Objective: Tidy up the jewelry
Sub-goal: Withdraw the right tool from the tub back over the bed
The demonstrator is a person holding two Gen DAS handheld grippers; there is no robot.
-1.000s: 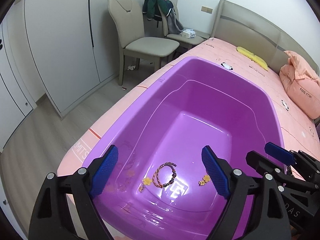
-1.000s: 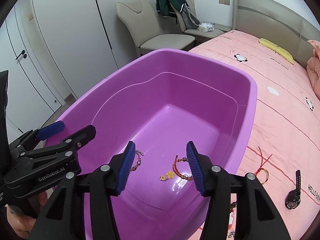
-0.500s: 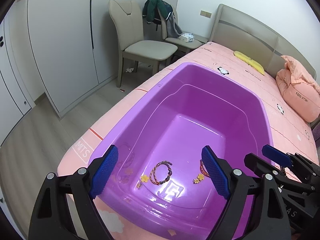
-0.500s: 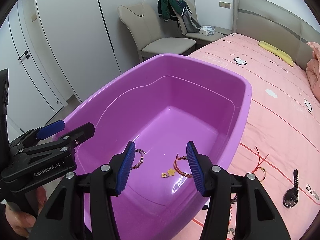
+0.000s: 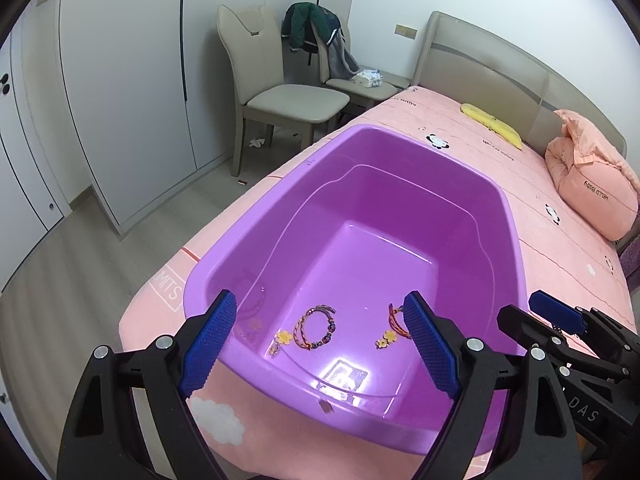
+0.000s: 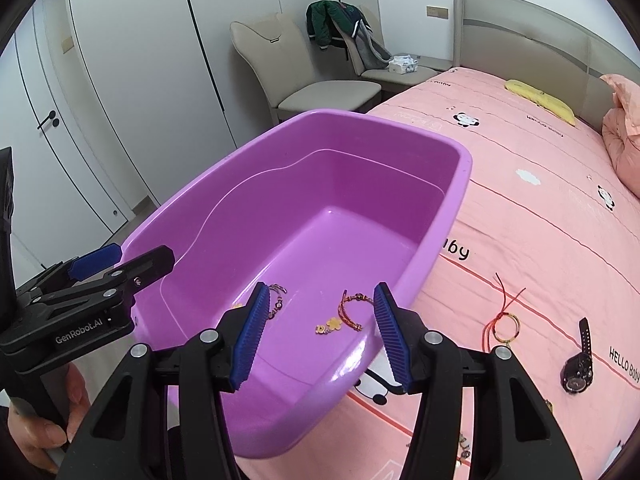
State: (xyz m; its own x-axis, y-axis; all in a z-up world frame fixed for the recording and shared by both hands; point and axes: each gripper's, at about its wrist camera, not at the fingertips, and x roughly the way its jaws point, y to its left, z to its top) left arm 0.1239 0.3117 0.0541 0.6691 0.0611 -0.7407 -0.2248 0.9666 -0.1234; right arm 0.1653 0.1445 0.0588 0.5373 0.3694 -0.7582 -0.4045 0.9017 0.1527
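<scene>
A purple plastic tub (image 5: 224,264) (image 6: 456,200) sits on the pink bed. Inside it lie a beaded bracelet (image 5: 316,326) (image 6: 277,300) with a yellow flower charm and a red cord bracelet (image 5: 394,320) (image 6: 349,310) with a flower charm. On the sheet right of the tub lie a red string bracelet (image 6: 505,322) and a black watch (image 6: 578,360). My left gripper (image 5: 320,340) is open and empty above the tub's near end. My right gripper (image 6: 320,336) is open and empty, also above the near end.
Pink bedsheet (image 6: 540,208) with panda prints stretches to the right. A folded pink quilt (image 5: 592,184) and yellow pillow (image 5: 492,124) lie near the headboard. Two beige chairs (image 5: 280,92) with clothes stand by white wardrobes. The bed edge and floor are to the left.
Both grippers have pulled back and up from the tub, so it looks smaller and its near rim shows. The jewelry in the tub has not moved. Both stay open.
</scene>
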